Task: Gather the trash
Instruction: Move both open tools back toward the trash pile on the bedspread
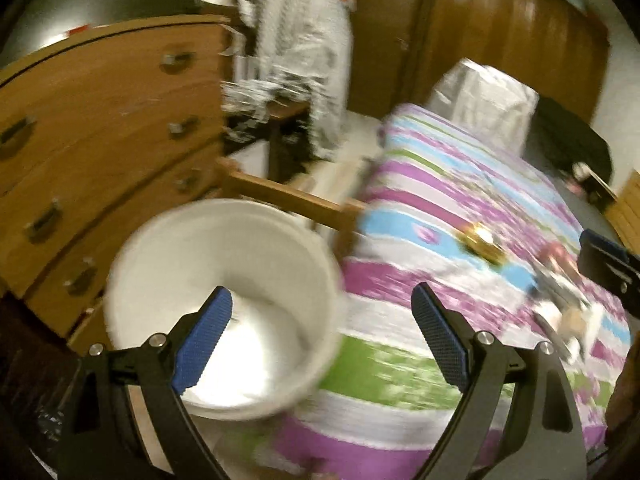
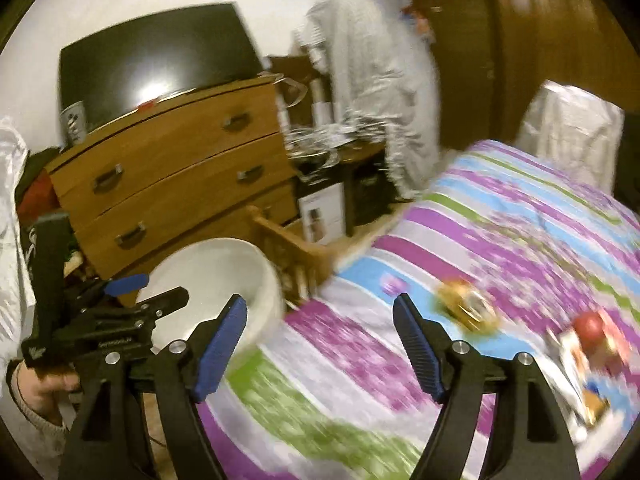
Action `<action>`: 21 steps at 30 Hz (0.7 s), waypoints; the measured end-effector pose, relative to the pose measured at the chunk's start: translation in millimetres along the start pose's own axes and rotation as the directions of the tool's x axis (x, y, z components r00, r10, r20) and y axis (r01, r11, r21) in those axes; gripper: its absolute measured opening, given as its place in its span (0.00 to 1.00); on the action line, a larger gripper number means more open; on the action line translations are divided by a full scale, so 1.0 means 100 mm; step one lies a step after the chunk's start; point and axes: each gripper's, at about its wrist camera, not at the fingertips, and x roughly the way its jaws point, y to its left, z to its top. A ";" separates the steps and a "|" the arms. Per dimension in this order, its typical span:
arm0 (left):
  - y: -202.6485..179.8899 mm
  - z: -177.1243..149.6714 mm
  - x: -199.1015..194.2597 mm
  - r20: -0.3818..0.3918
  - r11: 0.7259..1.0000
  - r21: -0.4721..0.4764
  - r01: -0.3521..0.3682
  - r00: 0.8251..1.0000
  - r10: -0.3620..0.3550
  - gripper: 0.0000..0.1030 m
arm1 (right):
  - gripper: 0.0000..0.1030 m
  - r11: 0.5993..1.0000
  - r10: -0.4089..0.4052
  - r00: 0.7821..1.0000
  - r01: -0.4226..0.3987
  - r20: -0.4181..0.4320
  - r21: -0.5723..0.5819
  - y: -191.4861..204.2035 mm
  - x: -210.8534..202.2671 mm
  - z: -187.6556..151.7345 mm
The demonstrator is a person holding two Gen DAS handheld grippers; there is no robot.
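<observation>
- My left gripper [image 1: 322, 344] has its jaws spread wide with nothing between the blue pads; through its camera the left finger sits over the mouth of the white bucket [image 1: 224, 280] and the right finger over the striped bedspread [image 1: 460, 200].
- My right gripper [image 2: 320, 344] is likewise released, jaws well apart, hanging above the near part of the bedspread [image 2: 500, 220].
- In the right wrist view I see the left gripper [image 2: 132, 292] at the far left, held in a hand [image 2: 44, 390], just beside the bucket [image 2: 216, 280].
- The bucket stands off the left edge of the bed, near the wooden bed rail [image 1: 288, 196] and in front of the wooden dresser [image 1: 100, 140]; its inside looks white, and blur keeps me from telling any contents.
- The trash lies on the bedspread to the right: a gold wrapper [image 2: 466, 306], and further right a pile of packaging with a red round piece [image 2: 592, 332].
- From the left wrist the gold wrapper [image 1: 482, 242] shows beyond the right finger, with the blurred pile [image 1: 564, 300] near the right edge.
- Neither gripper touches any trash.
- Farther back, a dark screen [image 2: 156, 60] sits on the dresser [image 2: 180, 160], and pale clothing [image 2: 376, 80] hangs by a wooden wardrobe [image 2: 560, 40].
- Both views are motion-blurred, so fine detail is unclear.
</observation>
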 end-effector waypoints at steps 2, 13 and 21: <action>-0.32 -0.08 0.11 -0.026 0.998 0.039 0.047 0.999 -0.046 0.85 | 0.74 0.999 -0.038 0.999 0.038 0.003 0.032 -0.27 -0.20 -0.24; -1.86 -0.67 0.64 -0.196 0.936 0.216 0.278 0.951 -0.237 0.85 | 0.74 0.925 -0.220 0.974 0.228 -0.063 0.305 -1.84 -1.09 -1.62; -2.83 -0.86 0.85 -0.234 0.870 0.294 0.397 0.912 -0.337 0.85 | 0.74 0.866 -0.279 0.957 0.285 -0.077 0.411 -2.41 -1.29 -1.98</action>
